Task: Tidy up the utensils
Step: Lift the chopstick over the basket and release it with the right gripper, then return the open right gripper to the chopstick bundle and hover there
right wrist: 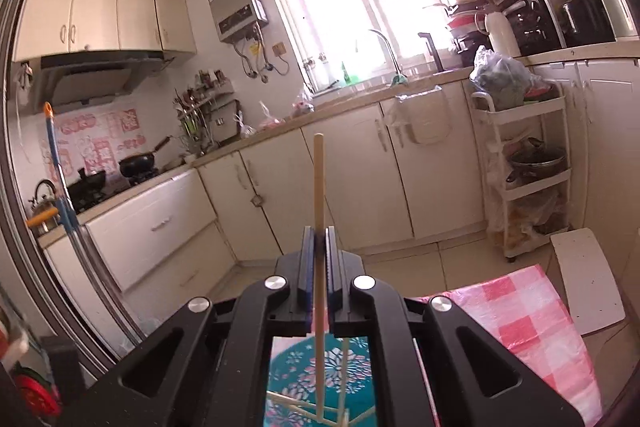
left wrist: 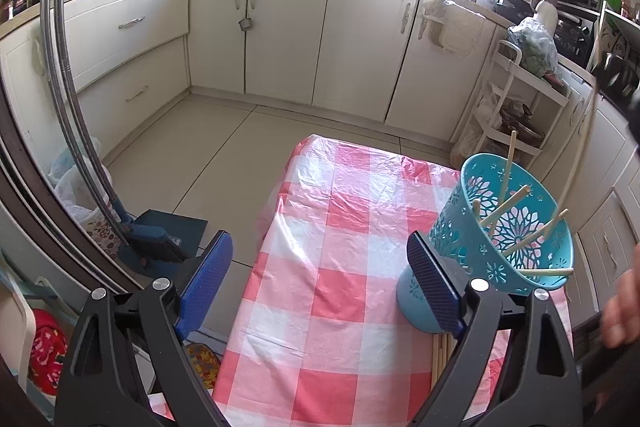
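A turquoise perforated holder (left wrist: 516, 235) stands on the pink-checked tablecloth (left wrist: 340, 267) with several wooden chopsticks (left wrist: 520, 239) leaning in it. My left gripper (left wrist: 320, 279) is open and empty, its right finger close beside the holder's base. More chopsticks (left wrist: 442, 355) lie on the cloth under that finger. My right gripper (right wrist: 319, 247) is shut on one upright chopstick (right wrist: 319, 187), held above the holder (right wrist: 316, 371), whose lower end reaches into it. In the left wrist view a thin stick (left wrist: 580, 155) comes down from the upper right.
White cabinets (left wrist: 280, 35) and tiled floor (left wrist: 208, 151) lie beyond the table. A white trolley (left wrist: 516, 99) stands right of the table. A broom and dustpan (left wrist: 156, 239) lean at the left. A white board (right wrist: 588, 283) lies past the cloth's edge.
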`<state>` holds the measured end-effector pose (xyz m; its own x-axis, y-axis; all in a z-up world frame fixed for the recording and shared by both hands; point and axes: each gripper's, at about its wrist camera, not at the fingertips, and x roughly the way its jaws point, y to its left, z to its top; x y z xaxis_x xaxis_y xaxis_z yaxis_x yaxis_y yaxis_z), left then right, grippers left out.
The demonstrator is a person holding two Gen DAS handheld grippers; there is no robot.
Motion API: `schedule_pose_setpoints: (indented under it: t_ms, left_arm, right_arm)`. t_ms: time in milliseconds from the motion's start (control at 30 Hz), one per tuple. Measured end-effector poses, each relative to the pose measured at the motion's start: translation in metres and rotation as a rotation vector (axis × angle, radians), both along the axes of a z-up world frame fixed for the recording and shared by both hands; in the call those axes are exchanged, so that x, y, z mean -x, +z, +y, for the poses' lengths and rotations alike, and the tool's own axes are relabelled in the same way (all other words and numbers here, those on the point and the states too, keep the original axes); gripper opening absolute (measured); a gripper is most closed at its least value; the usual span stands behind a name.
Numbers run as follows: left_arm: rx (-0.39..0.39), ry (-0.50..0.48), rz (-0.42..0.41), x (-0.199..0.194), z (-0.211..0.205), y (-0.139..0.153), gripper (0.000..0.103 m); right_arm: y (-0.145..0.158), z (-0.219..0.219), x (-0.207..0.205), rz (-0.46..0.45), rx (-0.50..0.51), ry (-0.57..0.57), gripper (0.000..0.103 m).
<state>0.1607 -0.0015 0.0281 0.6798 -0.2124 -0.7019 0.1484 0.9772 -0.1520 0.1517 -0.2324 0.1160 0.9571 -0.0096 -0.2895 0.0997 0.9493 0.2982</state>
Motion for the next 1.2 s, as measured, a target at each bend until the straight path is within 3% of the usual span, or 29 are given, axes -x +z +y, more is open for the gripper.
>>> schedule_pose_setpoints:
  t_ms: [100, 200, 400, 533, 667, 1000, 1200]
  left_arm:
    - [0.008, 0.002, 0.005, -0.001, 0.001, 0.000, 0.085]
    - [0.012, 0.001, 0.001, 0.000, 0.002, 0.001, 0.085]
    - [0.018, 0.009, 0.007, 0.000, 0.007, 0.001, 0.086]
    - [0.022, 0.017, 0.011, 0.000, 0.009, 0.001, 0.087]
    - [0.021, 0.021, 0.014, 0.000, 0.009, 0.001, 0.087]
    - [0.023, 0.026, 0.026, 0.000, 0.011, -0.002, 0.088]
    - [0.028, 0.031, 0.033, 0.000, 0.012, -0.005, 0.088]
  right_arm:
    - [-0.034, 0.001, -0.007, 0.112, 0.015, 0.010, 0.006]
    - [-0.053, 0.004, 0.002, 0.159, 0.034, 0.017, 0.008]
    - [-0.043, 0.011, 0.030, 0.139, 0.082, 0.026, 0.012]
    - [-0.032, 0.018, 0.056, 0.101, 0.110, 0.024, 0.027]
    - [-0.041, 0.023, 0.086, 0.124, 0.122, 0.027, 0.033]
    - [-0.131, 0.028, 0.123, 0.419, 0.068, 0.040, 0.038]
    - [-0.150, 0.026, 0.125, 0.493, 0.061, 0.036, 0.040]
